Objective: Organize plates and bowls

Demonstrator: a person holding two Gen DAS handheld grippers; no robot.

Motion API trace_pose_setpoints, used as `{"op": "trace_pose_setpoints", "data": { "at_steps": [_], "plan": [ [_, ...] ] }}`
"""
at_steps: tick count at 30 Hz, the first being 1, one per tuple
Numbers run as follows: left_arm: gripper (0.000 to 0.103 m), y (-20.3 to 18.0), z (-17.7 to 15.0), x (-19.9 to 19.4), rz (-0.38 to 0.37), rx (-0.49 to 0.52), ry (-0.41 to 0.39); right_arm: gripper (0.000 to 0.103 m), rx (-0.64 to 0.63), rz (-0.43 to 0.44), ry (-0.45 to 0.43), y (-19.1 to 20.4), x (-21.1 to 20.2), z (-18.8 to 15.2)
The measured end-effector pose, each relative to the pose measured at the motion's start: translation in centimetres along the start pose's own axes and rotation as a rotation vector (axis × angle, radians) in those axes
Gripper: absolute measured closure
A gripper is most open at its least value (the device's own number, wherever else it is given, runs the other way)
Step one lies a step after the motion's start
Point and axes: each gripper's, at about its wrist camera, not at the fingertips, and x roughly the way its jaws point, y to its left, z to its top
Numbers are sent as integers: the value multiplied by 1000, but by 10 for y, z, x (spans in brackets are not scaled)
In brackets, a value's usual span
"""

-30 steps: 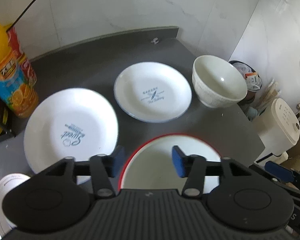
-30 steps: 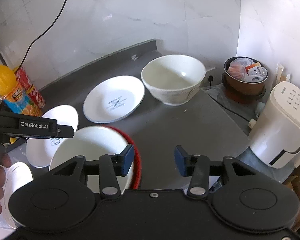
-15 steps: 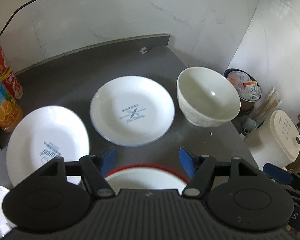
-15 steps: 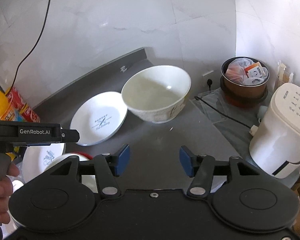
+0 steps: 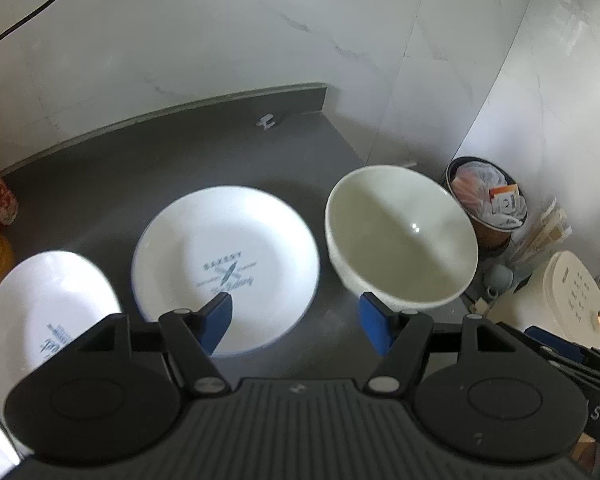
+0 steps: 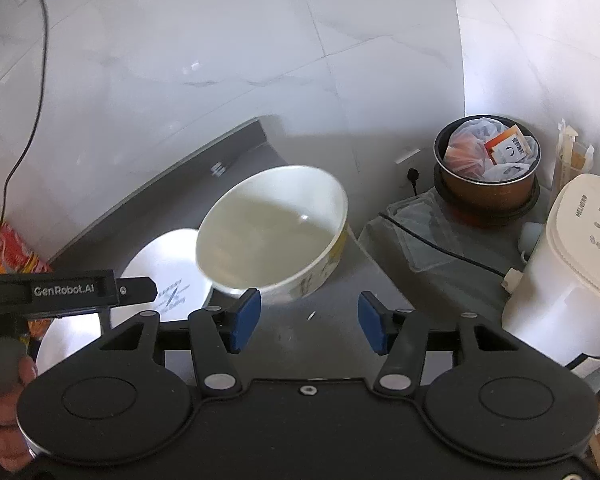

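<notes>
Both tongs spread wide, nothing gripped. Left gripper [image 5: 296, 322] hovers over the dark grey countertop [image 5: 140, 168] between the round white "Bakery" print plate [image 5: 226, 268] and the deep cream ceramic bowl [image 5: 400, 236] (bowl sits by the counter's right edge). Right gripper [image 6: 308, 318] hangs just short of that bowl [image 6: 272, 232]. Second white printed plate [image 5: 40, 320] lies at the left.

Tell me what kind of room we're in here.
Most likely a home kitchen: a dark countertop against marble-look wall tiles holds a printed plate and a white bowl, and a white countertop appliance stands off to the side beside a pot stuffed with packets.
</notes>
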Motion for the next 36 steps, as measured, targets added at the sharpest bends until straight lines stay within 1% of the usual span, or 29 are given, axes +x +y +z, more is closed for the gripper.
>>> {"op": "trace_pose_setpoints", "data": {
  "at_steps": [7,9,10,13,16,20,22,24,26,27,28,29,31,33,36],
  "plan": [
    [41,-11,13,23,-21,-19,-9,59,29,6,6,-11,23,15],
    [45,-12,17,31,-22,-32,-6,60,37,7,3,-12,29,19],
    [50,-13,19,35,-24,-39,1,60,45,4,3,-13,33,22],
    [58,-14,22,46,-20,-63,17,66,59,-18,20,-16,47,27],
    [65,-14,26,53,-23,-75,26,67,77,-9,31,-19,57,31],
    [71,-13,30,60,-20,-89,36,71,69,-8,37,-17,64,33],
    [72,-12,32,63,-23,-110,45,72,69,-9,40,-15,66,33],
    [75,-14,34,66,-25,-109,38,74,75,-16,47,-14,68,32],
    [81,-14,35,71,-29,-119,44,77,76,-22,56,-13,73,32],
    [83,-13,35,74,-34,-129,50,83,75,-24,58,-12,74,31],
    [88,-13,35,77,-41,-136,55,85,73,-27,59,-12,76,30],
    [93,-12,34,79,-44,-138,62,86,68,-33,56,-11,77,30],
    [97,-10,34,82,-70,-148,72,87,55,-41,43,-10,77,29],
    [97,-13,35,80,-71,-116,75,88,41,-56,32,-8,73,29],
    [97,-11,35,72,-76,-119,68,88,28,-45,18,-6,65,28]
  ]
}}
